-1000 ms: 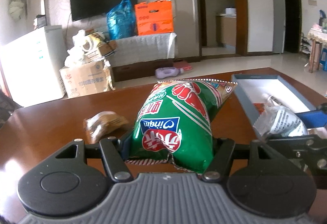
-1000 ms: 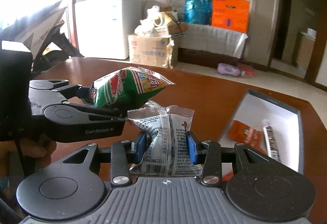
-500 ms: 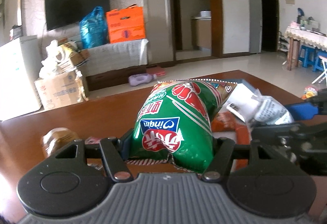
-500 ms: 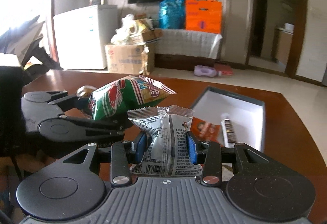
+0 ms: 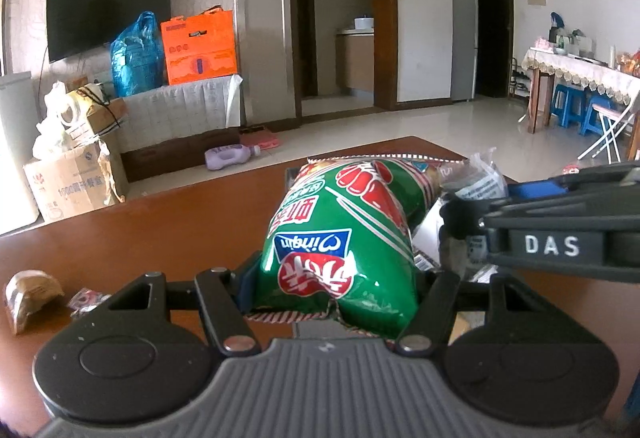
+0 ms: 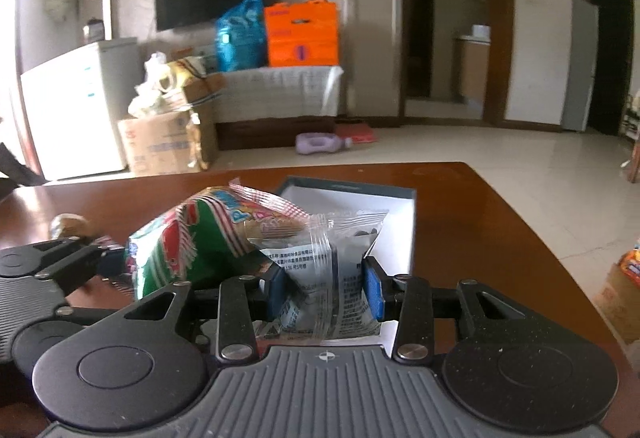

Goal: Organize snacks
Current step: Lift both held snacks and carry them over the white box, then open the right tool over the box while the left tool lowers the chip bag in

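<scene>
A puffy green snack bag (image 5: 340, 234) with red and white print sits between the pads of my left gripper (image 5: 338, 278), which is shut on its lower end. The right wrist view shows the same bag (image 6: 180, 250) at the left, touching a clear packet with printed text (image 6: 332, 262). My right gripper (image 6: 325, 292) is shut on that packet. Just behind both snacks an open box (image 6: 348, 185) with grey-blue walls and a white inside lies on the brown table (image 6: 460, 222). From the left wrist view, the right gripper (image 5: 560, 238) crosses in close at the right.
A brown wrapped snack (image 5: 32, 290) and a small red-and-clear wrapper (image 5: 86, 298) lie on the table at the left. The table's far and right edges run just past the box. A cardboard carton (image 6: 616, 294) stands on the floor at the right.
Both grippers have swung to the right with their snacks, toward the box. The box now lies straight ahead of the right gripper, and the two grippers are closer together.
</scene>
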Motion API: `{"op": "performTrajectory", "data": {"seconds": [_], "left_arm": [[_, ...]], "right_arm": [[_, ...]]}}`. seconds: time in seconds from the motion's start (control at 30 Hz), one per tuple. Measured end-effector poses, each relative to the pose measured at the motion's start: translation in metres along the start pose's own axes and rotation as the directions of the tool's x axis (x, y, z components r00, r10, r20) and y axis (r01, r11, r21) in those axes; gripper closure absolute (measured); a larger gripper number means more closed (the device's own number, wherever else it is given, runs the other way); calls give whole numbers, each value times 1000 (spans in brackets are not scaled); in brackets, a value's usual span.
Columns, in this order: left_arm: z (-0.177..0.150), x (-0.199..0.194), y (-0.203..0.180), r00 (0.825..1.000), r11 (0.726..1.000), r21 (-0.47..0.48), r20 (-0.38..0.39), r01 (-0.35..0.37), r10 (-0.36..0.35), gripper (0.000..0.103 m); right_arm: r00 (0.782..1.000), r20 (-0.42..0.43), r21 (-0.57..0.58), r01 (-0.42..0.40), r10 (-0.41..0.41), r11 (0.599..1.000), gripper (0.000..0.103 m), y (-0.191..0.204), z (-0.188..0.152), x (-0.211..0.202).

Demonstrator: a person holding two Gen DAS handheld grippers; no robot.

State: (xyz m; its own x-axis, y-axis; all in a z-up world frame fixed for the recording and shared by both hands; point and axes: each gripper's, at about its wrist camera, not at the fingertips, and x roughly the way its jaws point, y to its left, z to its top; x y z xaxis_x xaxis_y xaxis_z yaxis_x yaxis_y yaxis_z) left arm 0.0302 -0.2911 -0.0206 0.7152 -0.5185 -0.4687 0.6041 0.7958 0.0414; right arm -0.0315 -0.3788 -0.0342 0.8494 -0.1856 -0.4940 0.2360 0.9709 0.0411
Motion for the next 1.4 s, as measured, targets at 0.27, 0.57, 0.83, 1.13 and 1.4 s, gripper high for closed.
{"op": "performTrajectory", "data": {"seconds": [0.27, 0.57, 0.83, 1.13, 1.4], "left_arm": [[4, 28, -1, 1000, 1000, -5, -18, -10, 10, 38], [14, 58, 0, 999, 998, 68, -37, -8, 11, 38], [10, 60, 2, 999, 999, 30, -37, -27, 29, 37], [2, 39, -4, 999, 997, 67, -9, -30, 31, 27], [-16, 19, 0, 999, 999, 45, -34, -4, 5, 27]], "right_arm": [[998, -55, 11, 25, -25, 1000, 63, -12, -2, 39], [992, -129, -58, 4, -12, 998, 63, -1, 1, 53], [992, -120, -63, -50, 42, 997, 55, -3, 2, 49], [1000, -18, -90, -4, 3, 996, 32, 1, 9, 35], [998, 57, -62, 28, -25, 998, 32, -6, 15, 23]]}}
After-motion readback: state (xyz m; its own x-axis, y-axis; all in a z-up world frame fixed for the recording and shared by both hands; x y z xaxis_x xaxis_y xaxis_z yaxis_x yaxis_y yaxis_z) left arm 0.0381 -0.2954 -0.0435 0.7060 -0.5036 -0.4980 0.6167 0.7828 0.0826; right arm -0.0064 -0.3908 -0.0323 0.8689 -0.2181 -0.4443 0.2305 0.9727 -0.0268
